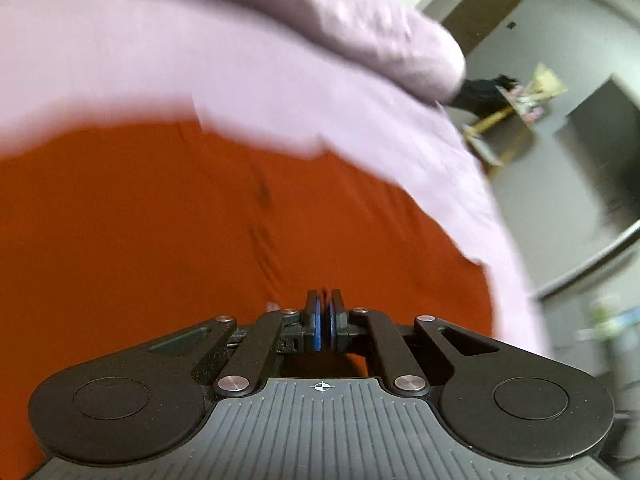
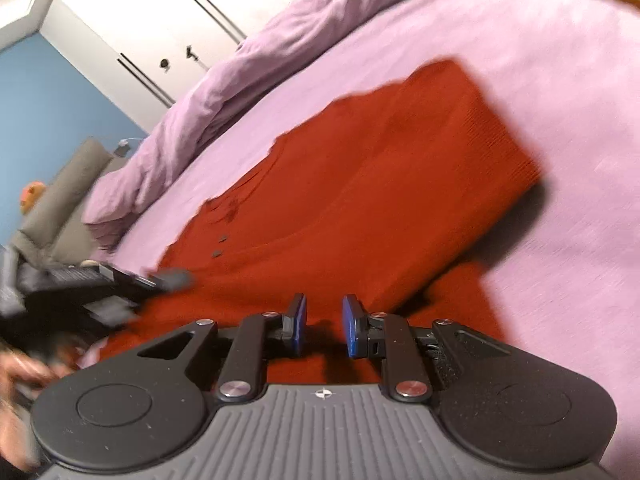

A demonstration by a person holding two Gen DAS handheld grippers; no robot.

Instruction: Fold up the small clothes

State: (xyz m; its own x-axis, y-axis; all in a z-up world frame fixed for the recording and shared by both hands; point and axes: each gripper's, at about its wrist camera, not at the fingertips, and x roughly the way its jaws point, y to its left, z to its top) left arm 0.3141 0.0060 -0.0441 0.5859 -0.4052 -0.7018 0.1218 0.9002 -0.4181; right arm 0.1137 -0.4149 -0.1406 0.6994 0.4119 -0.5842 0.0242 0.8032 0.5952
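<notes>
Folding is mid-way by the look of it: the red garment [image 2: 360,200] lies on the lilac bed sheet [image 2: 540,80], one part already doubled over into a thick slab toward the far right in the right wrist view, the rest spread flat toward you with two small dark buttons [image 2: 220,245] showing near its left edge.

Your left gripper [image 1: 326,322] is clenched, blue pads together. No cloth is visible between them from its own camera; the red fabric sits below and ahead of it. In the right wrist view that same gripper [image 2: 168,278] is blurred at the garment's left edge, so I can't tell whether it has pinched a thin hem or come away empty.

Your right gripper [image 2: 324,326] is released, jaws a little apart with nothing between them, hovering just over the near part of the garment.

Judgement: you're between folds, setting up the next one on the flat near portion. Next move needs the right gripper down onto a near edge or corner and closed on it, with the left taking a matching hold on its side, so both lift evenly and carry the flap onto the folded slab. Check the left's hold first.

Rumpled lilac duvet [image 2: 240,72] sits well beyond, against white wardrobe doors [image 2: 160,20].
</notes>
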